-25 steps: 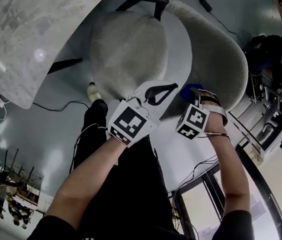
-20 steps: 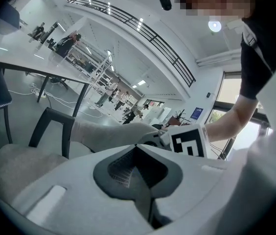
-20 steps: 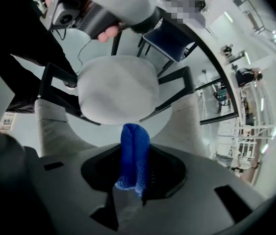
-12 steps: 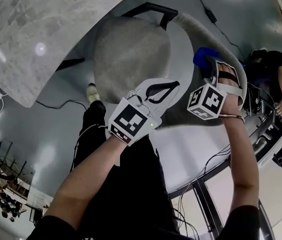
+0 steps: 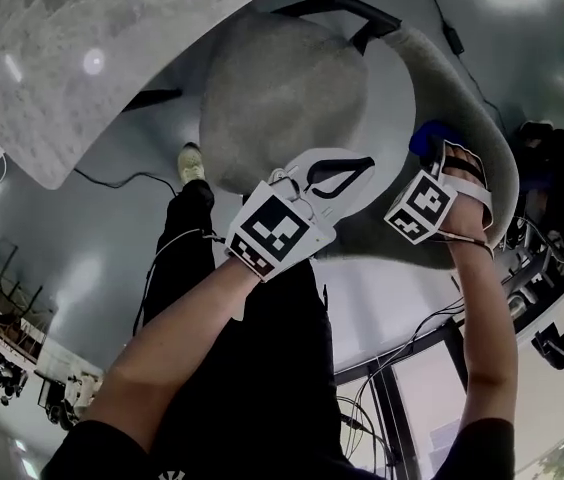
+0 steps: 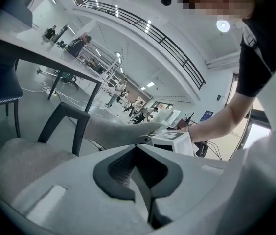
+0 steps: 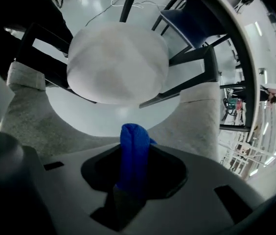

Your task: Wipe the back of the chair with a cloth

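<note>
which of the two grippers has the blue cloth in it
The right gripper: its jaws are clamped on the bunched blue cloth. The left gripper has its jaws together with nothing between them.

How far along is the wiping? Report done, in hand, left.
Done: the blue cloth is clamped in the right hand-held gripper. In hand: it sits at the chair back, by its rim. Left: likely most of the back; wiped parts don't show.

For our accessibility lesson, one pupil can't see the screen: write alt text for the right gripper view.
The right gripper is shut on a blue cloth. Beyond it stands a grey chair: its round seat in the middle, its curved back sweeping round near the cloth.
</note>
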A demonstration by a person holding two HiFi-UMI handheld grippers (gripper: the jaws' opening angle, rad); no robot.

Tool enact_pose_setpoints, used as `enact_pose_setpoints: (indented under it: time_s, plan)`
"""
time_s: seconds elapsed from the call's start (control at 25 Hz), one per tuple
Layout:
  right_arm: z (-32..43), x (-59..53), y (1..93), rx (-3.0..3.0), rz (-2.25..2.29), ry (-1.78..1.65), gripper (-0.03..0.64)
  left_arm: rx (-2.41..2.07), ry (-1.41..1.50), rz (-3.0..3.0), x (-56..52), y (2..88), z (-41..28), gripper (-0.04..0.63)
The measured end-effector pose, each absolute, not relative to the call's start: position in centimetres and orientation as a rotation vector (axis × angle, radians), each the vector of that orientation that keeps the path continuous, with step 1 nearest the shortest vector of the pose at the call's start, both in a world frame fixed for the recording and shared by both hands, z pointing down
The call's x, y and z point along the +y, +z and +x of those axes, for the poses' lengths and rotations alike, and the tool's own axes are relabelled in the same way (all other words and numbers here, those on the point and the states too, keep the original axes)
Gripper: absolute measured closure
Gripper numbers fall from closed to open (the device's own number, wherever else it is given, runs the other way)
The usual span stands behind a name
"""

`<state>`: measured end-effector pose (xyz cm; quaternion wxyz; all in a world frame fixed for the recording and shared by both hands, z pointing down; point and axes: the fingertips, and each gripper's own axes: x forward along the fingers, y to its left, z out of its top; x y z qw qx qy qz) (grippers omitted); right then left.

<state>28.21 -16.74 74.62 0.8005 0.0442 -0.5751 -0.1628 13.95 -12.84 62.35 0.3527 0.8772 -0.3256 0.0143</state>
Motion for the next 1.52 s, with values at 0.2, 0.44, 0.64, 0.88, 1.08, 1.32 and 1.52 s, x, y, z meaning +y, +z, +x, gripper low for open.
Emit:
enact_pose_setpoints:
  time_s: [0.2,0.44,0.64,0.88,1.08,1.32,1.52]
  plan:
    - [29.3,-10.4,76.7,-1.211,-0.009,-0.174,0.492,-0.828,0.05,2.26,-11.5,62.9,13.8,0.588]
    - [28.7,-3.4,78.3,-1.227,-0.099,0.013,0.492,-0.809,0.067,2.253,-9.7,63.9,13.4,0.588]
    - [26.9,1.3,78.5,-1.236,-0.157,0.185,0.493,-0.784,0.073,2.257,-8.4,64.1,13.0,0.588]
    - [23.9,5.8,78.2,-1.27,-0.168,0.38,0.493,-0.769,0.081,2.266,-7.4,63.8,11.9,0.588]
    - [22.1,5.6,78.5,-1.36,0.004,0.542,0.493,-0.751,0.097,2.295,-6.8,62.3,10.9,0.588]
    - [18.3,0.6,74.6,-1.684,0.508,0.723,0.492,-0.725,0.133,2.314,-6.6,60.2,10.0,0.588]
    - [15.5,-4.0,66.6,-1.943,0.912,0.737,0.492,-0.694,0.164,2.381,-7.1,56.1,9.5,0.588]
